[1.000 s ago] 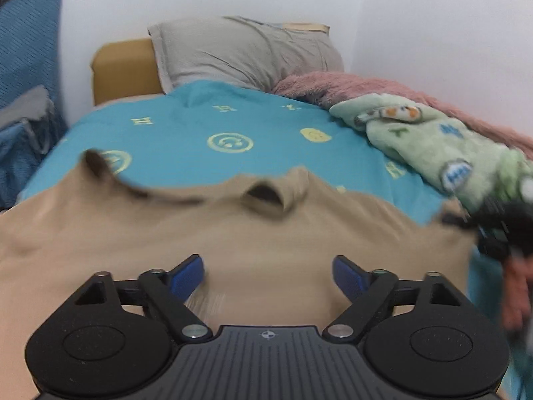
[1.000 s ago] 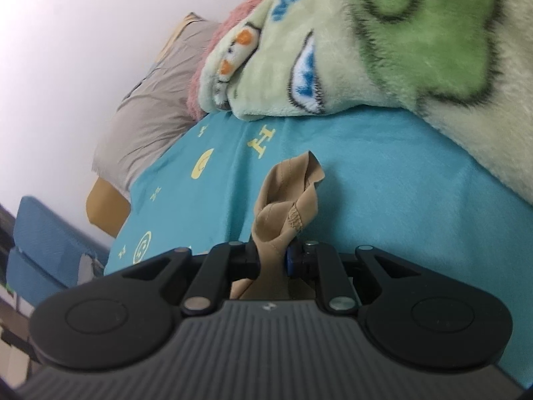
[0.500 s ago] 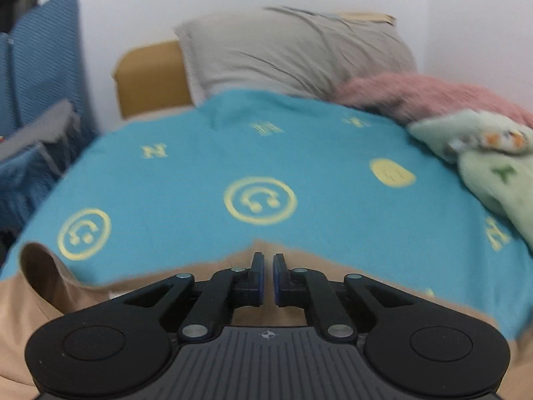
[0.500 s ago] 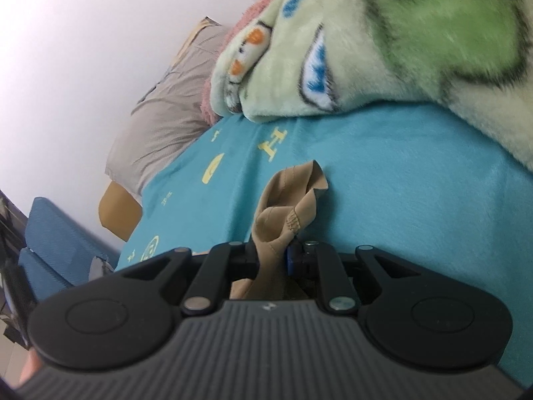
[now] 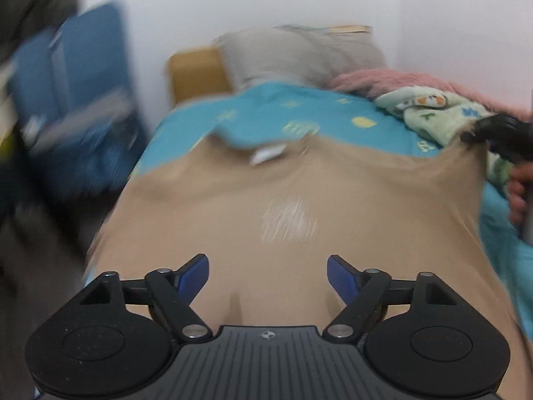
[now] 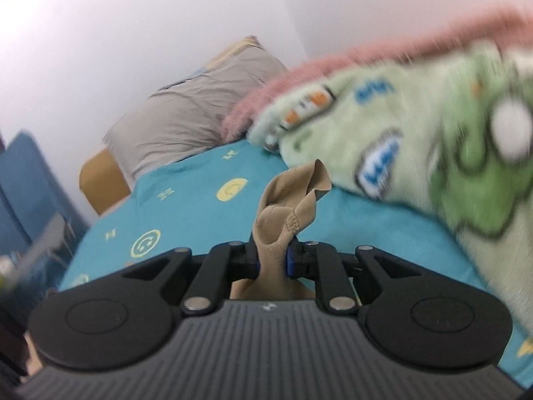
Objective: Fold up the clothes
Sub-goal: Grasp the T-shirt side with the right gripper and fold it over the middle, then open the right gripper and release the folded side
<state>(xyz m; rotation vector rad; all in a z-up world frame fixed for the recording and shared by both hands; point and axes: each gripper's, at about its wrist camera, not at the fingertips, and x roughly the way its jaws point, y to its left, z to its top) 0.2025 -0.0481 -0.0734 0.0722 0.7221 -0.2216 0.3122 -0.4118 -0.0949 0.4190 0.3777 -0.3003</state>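
While both views are a bit blurry, the count is easy: one tan shirt (image 5: pixel 293 200), two grippers, one gray pillow (image 5: pixel 299 53), one pink blanket (image 5: pixel 383 78), and one green cartoon blanket (image 6: pixel 416 140). A bed with a teal sheet (image 6: pixel 200 196) with yellow smiley faces fills the middle, white walls stand behind it, and something blue, maybe a chair (image 5: pixel 66 100), sits at the left edge. Spread across the bed in the lower half of the left view, the shirt looks smooth and stretched, with a pale patch in its middle. With blue pads far apart and opening, the left gripper (image 5: pixel 268 271) hangs over the shirt and holds nothing. Shut tight, the right gripper (image 6: pixel 272 261) pinches a bunched shirt corner, seen at the right edge of the left view too.
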